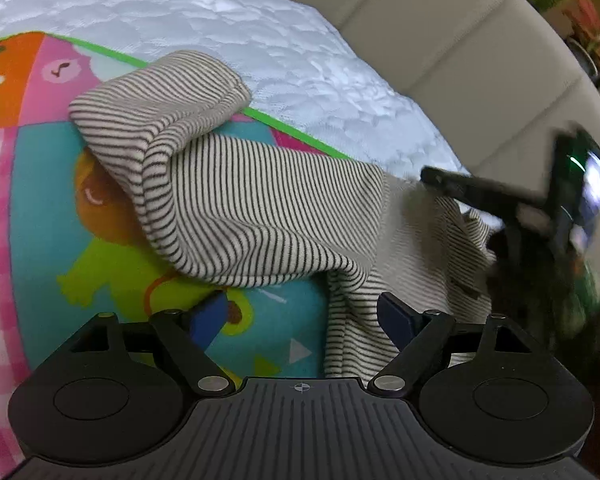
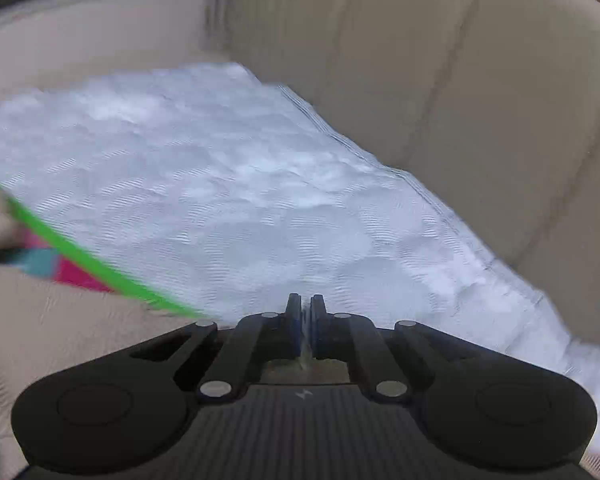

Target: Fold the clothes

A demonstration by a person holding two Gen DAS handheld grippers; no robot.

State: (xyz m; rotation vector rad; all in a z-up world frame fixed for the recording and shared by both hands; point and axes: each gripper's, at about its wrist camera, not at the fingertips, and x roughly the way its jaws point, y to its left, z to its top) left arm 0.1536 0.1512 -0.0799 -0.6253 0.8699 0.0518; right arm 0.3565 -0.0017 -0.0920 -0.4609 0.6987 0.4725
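Striped knit garment point(image 1: 260, 208), cream with thin dark lines, lies crumpled on a cartoon-print play mat point(image 1: 112, 216) with a green border; one sleeve or leg end is flopped over toward the mat's far edge. Mat sits on a white quilted cover point(image 1: 228, 20), with a beige padded sofa back point(image 1: 440, 32) behind.

Left gripper point(image 1: 304, 312): jaws wide apart, nothing between the pads; the right-hand blue pad rests at the garment's near edge, the left-hand one over bare mat.

Right gripper point(image 2: 306, 320): jaws closed; a thin sliver of pale fabric seems pinched between the pads, probably the garment's edge, though blur prevents certainty. In the left wrist view it is a dark smear at the garment's right side.

Handling judgement: light, soft, limp jersey; will drape and bunch, not slippery, not fragile. Best hold is at a hem or cuff corner, one per gripper, pulled taut before laying flat.
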